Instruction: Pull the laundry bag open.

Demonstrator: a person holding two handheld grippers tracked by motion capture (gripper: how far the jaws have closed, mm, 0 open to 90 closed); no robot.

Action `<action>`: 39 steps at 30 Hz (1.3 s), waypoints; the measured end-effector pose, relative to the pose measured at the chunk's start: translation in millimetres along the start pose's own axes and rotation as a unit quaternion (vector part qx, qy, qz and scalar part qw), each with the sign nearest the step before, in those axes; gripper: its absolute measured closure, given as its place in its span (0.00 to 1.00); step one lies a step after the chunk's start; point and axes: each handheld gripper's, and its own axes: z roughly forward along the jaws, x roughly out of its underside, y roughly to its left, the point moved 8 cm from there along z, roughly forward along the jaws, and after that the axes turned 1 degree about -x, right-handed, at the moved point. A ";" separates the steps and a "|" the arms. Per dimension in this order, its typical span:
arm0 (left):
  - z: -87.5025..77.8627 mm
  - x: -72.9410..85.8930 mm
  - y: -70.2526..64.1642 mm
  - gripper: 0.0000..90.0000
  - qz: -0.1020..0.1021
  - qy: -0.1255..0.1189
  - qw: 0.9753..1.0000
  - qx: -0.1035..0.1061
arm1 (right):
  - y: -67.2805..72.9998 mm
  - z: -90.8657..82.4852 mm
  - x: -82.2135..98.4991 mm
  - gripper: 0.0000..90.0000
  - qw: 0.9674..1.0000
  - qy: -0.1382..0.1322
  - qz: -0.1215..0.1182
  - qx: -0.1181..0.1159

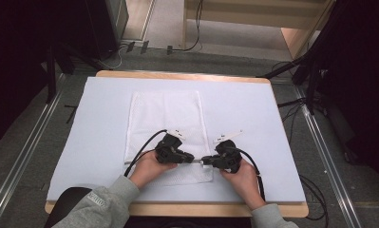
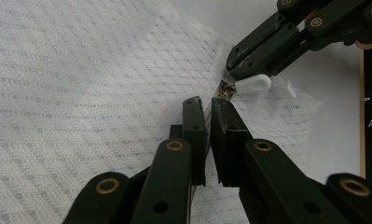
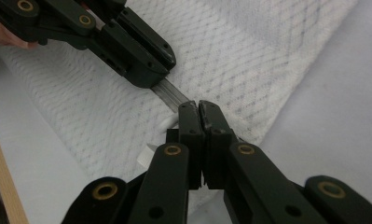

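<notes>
The white mesh laundry bag lies flat on the pale blue mat, its near edge under both tools. The left gripper is closed on the zip band of that edge, a thin strip of fabric caught between its pads, while the right gripper, just ahead of the left one's tips and facing it, is shut on the white zipper pull. The bag looks light, limp and loosely woven, so it will likely bunch and drag rather than hold its shape; the mesh could snag or stretch. The firm places to hold are the stitched zip tape beside the left pads and the small pull tab, which seems smooth and easy to lose unless pinched squarely
</notes>
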 end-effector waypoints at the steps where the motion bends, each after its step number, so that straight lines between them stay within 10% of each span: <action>1: -0.5 -0.1 0.0 0.94 -0.001 0.000 1.000 0.000 | 2.5 0.7 -2.3 1.00 1.000 -0.004 -0.003 -0.004; 39: 12.7 -5.2 -14.0 0.91 -0.020 -0.003 1.000 0.017 | -8.8 -1.9 -0.8 1.00 1.000 -0.007 -0.018 0.021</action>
